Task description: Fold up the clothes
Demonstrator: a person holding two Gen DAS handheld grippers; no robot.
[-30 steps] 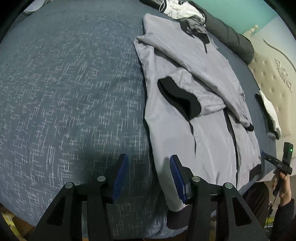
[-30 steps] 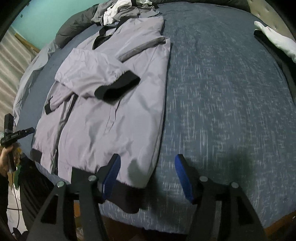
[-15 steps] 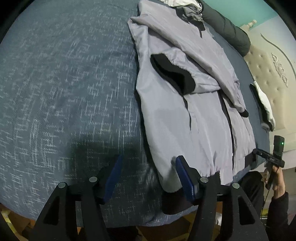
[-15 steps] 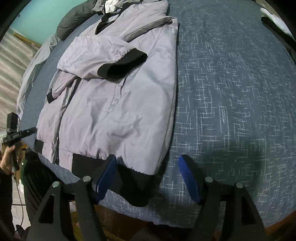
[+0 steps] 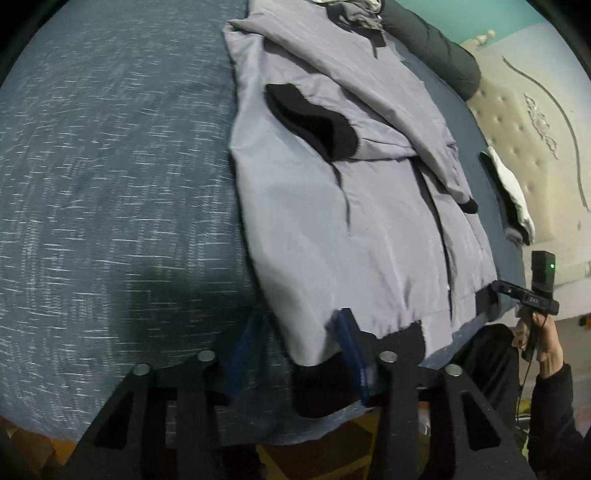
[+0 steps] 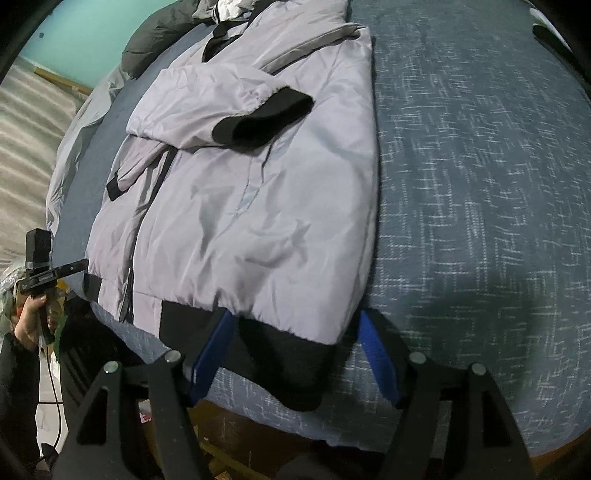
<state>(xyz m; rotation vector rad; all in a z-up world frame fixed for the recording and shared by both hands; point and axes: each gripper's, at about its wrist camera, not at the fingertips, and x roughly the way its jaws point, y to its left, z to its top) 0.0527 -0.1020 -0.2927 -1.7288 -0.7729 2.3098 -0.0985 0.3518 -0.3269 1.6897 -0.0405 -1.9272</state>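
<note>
Looking along both tools, we see a pale grey jacket (image 5: pixel 332 221) lying flat on a blue-grey flecked bedspread (image 5: pixel 110 166), its black hem band at the near edge of the bed. Our left gripper (image 5: pixel 295 354) has its jaws spread wide, one blue pad to each side of the jacket's near left hem corner — the corner sits in the gap, and nothing is clamped. Our right gripper (image 6: pixel 295 350) is equally wide apart, straddling the opposite hem corner (image 6: pixel 291 365), where the black ribbing droops over the bed edge between the pads; we cannot tell whether either pad touches cloth.

Ahead of the jaws, one sleeve is folded across the chest, its black cuff (image 6: pixel 262 118) lying on the front panel. A second, smaller cuff (image 6: pixel 115 188) rests near the zipper line, to the left of the right jaws. Beyond the jacket's collar, a heap of other clothing (image 5: pixel 354 11) and a dark rolled quilt (image 5: pixel 432 55) lie at the far end. A padded beige headboard (image 5: pixel 524 140) stands to the right of the left jaws.
</note>
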